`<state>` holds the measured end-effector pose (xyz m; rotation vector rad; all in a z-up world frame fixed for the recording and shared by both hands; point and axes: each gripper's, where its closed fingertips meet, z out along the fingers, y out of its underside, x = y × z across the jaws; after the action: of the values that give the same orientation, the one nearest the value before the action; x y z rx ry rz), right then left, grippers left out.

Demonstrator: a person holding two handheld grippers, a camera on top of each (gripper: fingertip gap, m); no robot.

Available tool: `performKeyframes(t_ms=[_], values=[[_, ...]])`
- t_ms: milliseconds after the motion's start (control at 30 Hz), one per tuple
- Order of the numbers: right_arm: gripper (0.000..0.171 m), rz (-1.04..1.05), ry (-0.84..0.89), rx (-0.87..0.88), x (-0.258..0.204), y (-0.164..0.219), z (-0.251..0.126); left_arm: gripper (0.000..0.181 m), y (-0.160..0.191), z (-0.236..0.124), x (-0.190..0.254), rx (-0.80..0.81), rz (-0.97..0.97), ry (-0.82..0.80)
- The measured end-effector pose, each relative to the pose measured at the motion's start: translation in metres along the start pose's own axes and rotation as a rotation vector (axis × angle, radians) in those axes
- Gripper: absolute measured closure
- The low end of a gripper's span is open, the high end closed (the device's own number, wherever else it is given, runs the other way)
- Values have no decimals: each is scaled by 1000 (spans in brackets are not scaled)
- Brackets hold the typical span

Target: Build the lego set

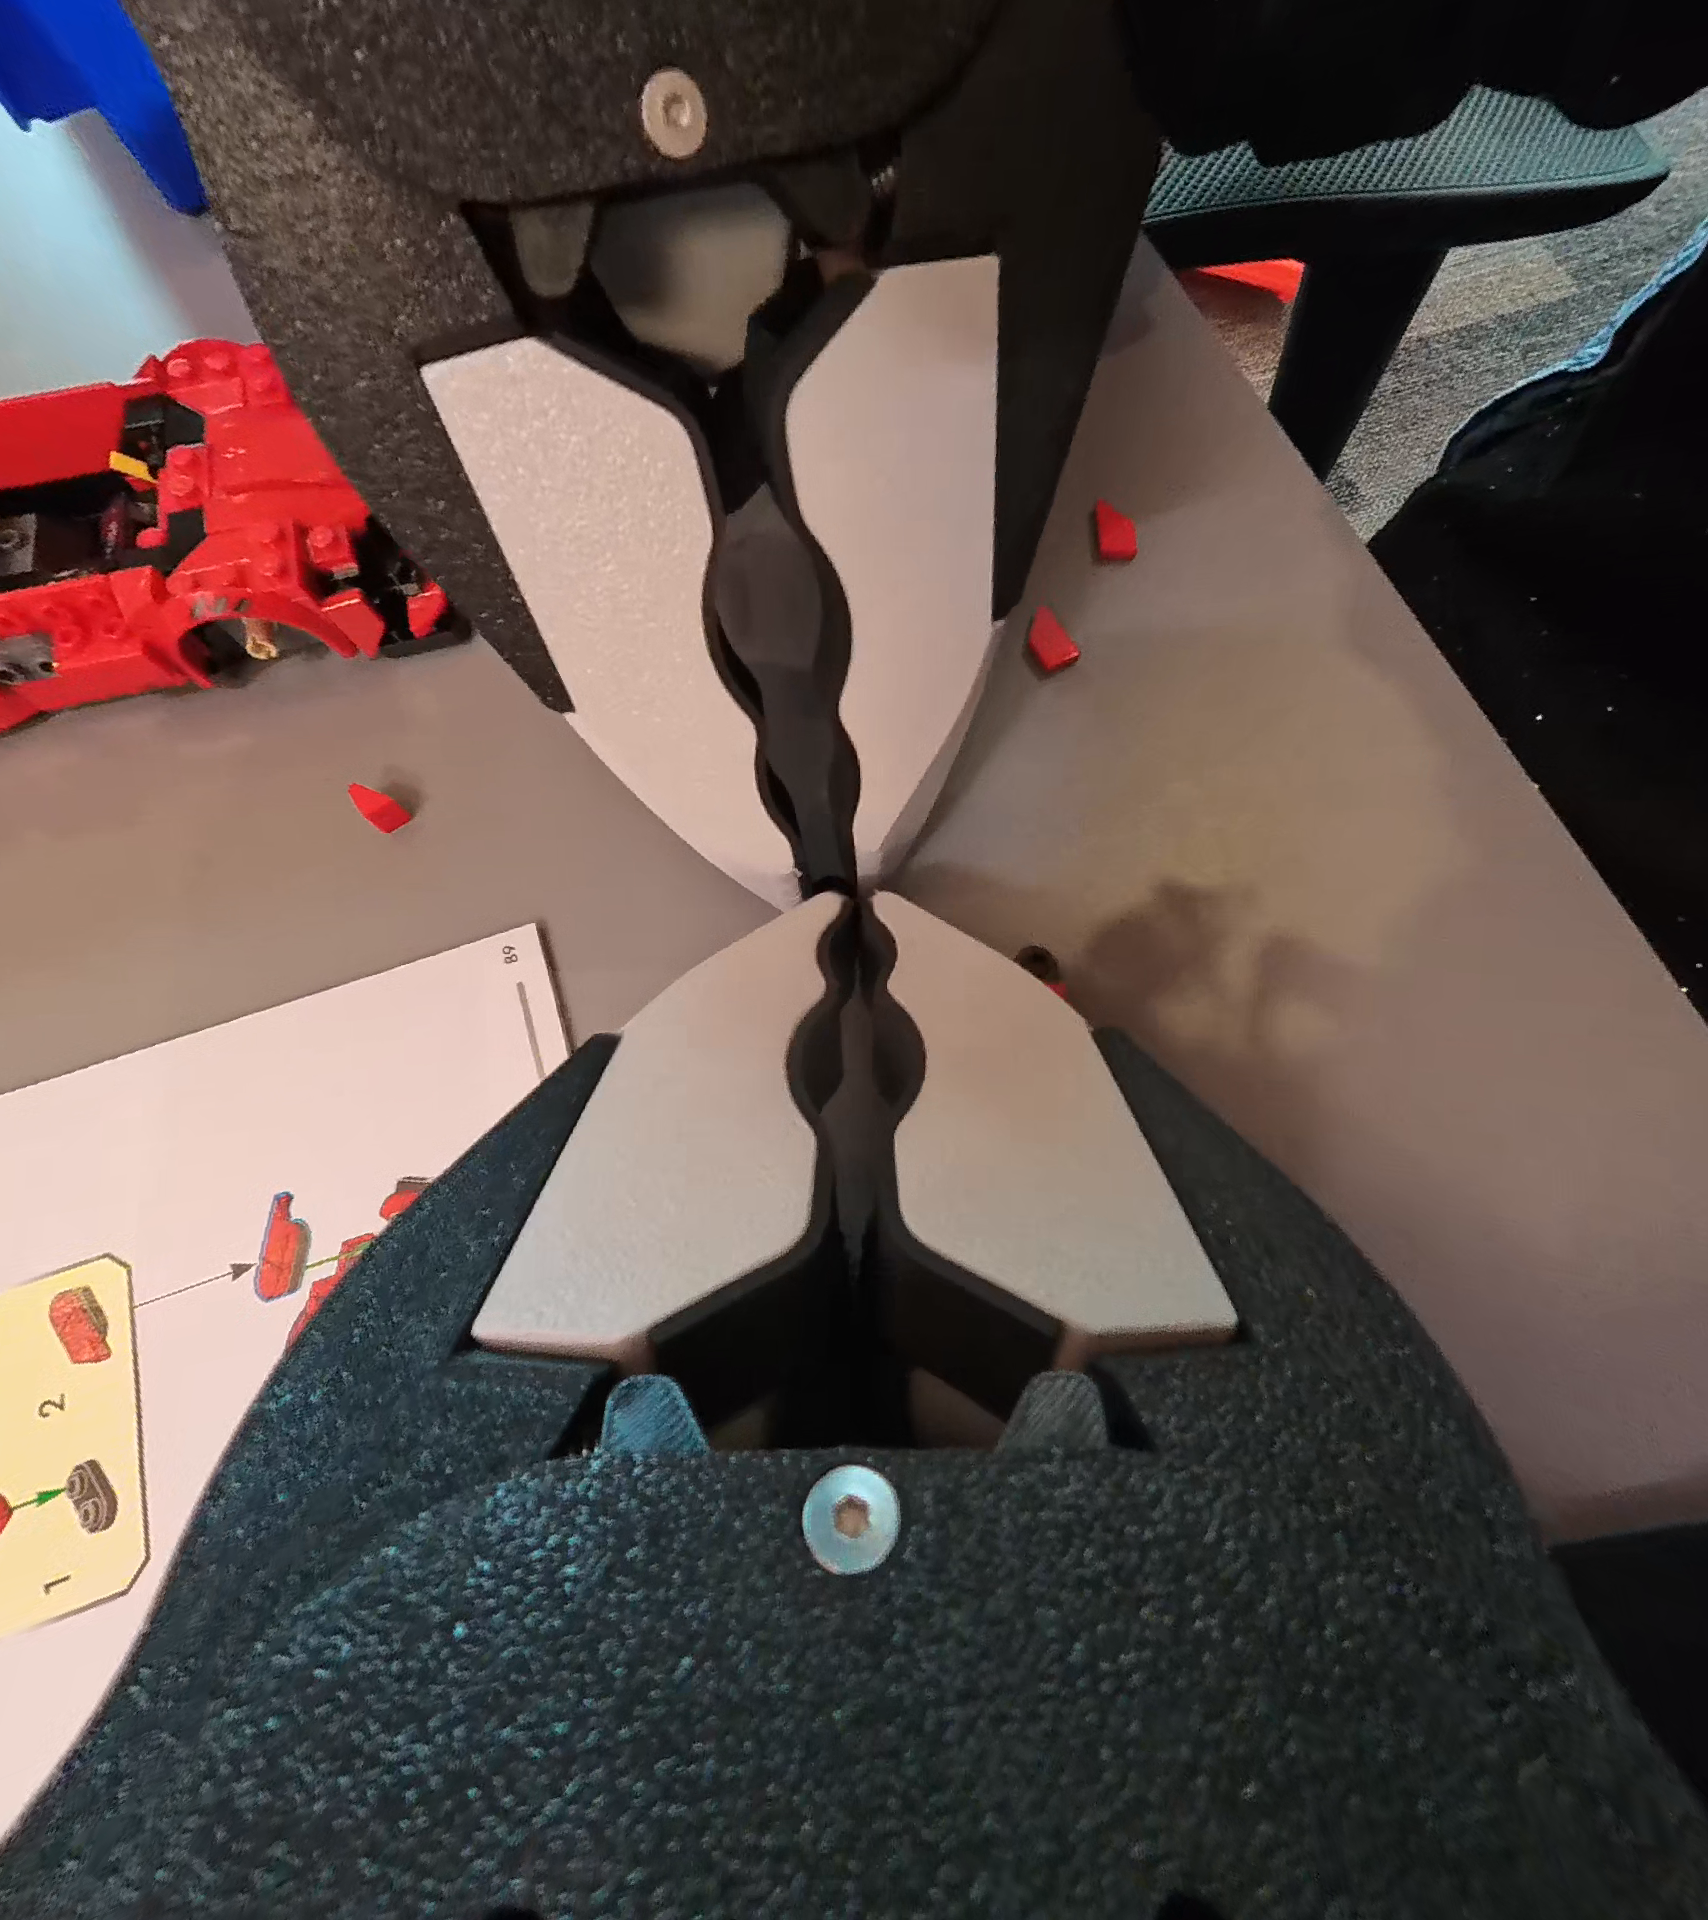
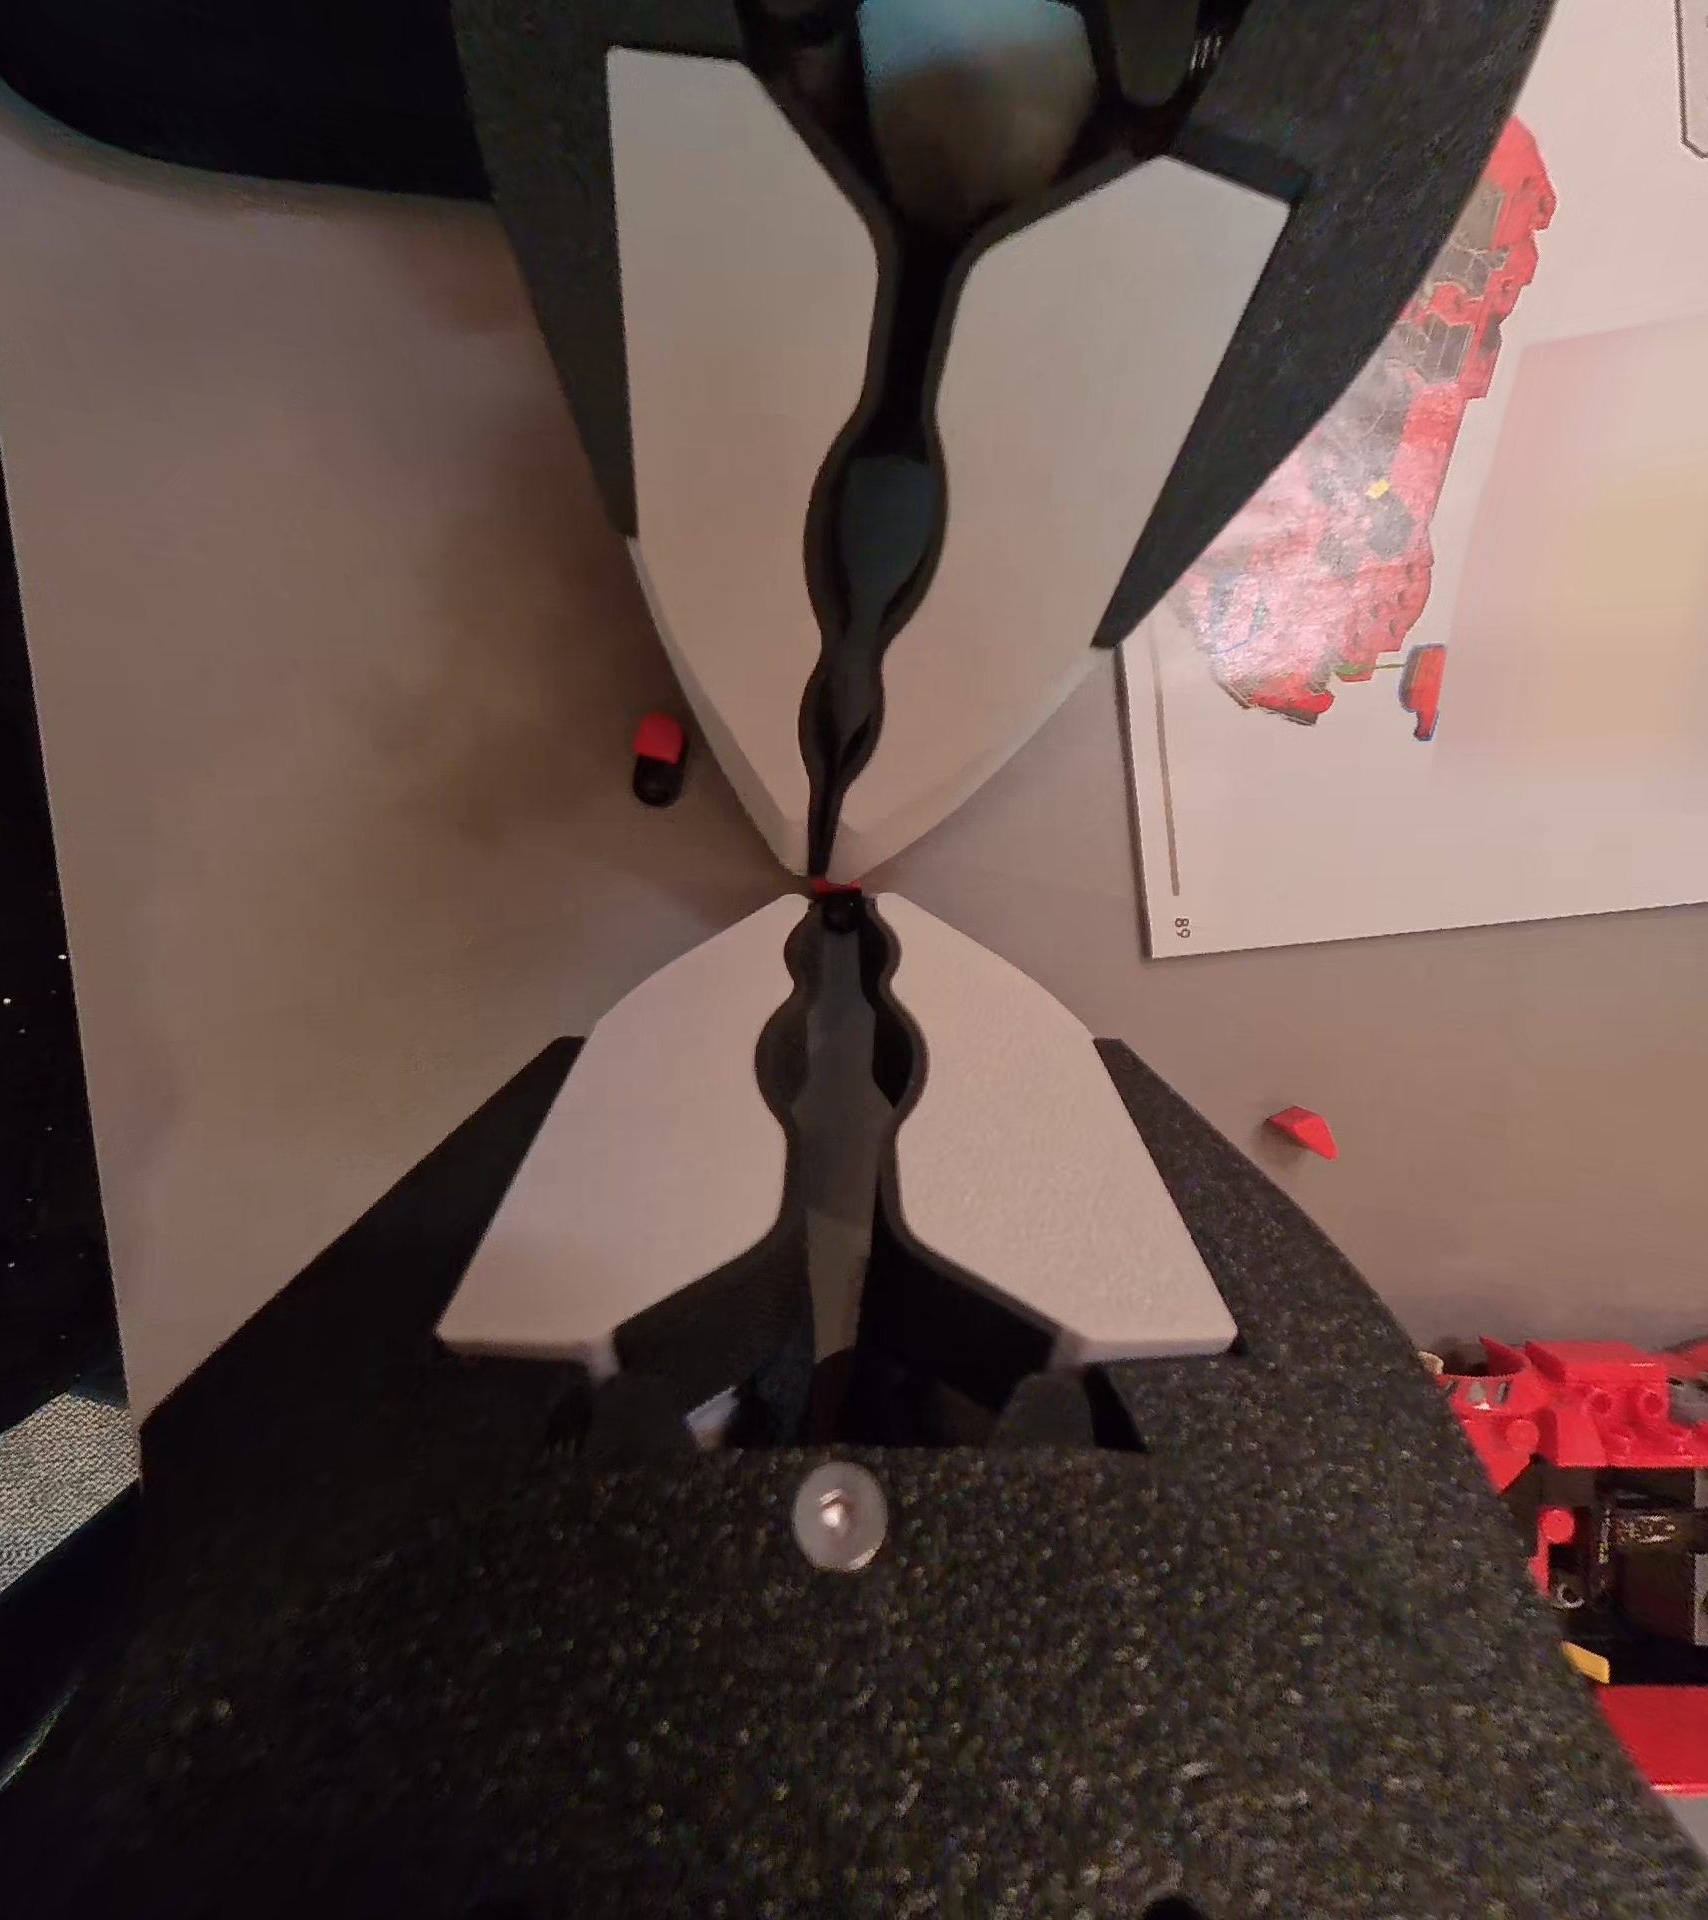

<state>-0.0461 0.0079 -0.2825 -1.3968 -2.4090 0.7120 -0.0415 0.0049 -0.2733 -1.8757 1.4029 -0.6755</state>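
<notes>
The Lego car [image 1: 133, 551], half built and red, lies on the grey table [image 1: 1193, 1195] at the far left of the left wrist view, well apart from both claws. The instruction booklet [image 1: 206, 1247] lies open beside them.

The left claw [image 1: 845, 920] and right claw [image 2: 834, 914] meet tip to tip above the table, both pinched narrow. The right one grips a small black piece [image 2: 839, 914]. The left seems to hold the red sliver [image 2: 834, 886] touching it, though its grip is hard to see.

1 finished red-on-black pair [image 2: 658, 753] sits just beside the tips, and 3 loose red wedges [image 1: 382, 808] lie around.

The step looks like pressing red onto black. It should go best pushed straight and square, both grips firm, so neither piece twists or pops out.

Only a corner of a blue bin [image 1: 50, 83] shows, and its contents are hidden.
</notes>
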Motion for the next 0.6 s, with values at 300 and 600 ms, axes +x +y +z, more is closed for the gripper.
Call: performKeyframes(t_ms=[300, 600], values=[[164, -7, 4, -2, 1, 0, 0, 181, 1, 0, -1, 1, -87, 48], [164, -17, -16, 13, 0, -1, 1, 180, 2, 0, -3, -3, -174, 83]])
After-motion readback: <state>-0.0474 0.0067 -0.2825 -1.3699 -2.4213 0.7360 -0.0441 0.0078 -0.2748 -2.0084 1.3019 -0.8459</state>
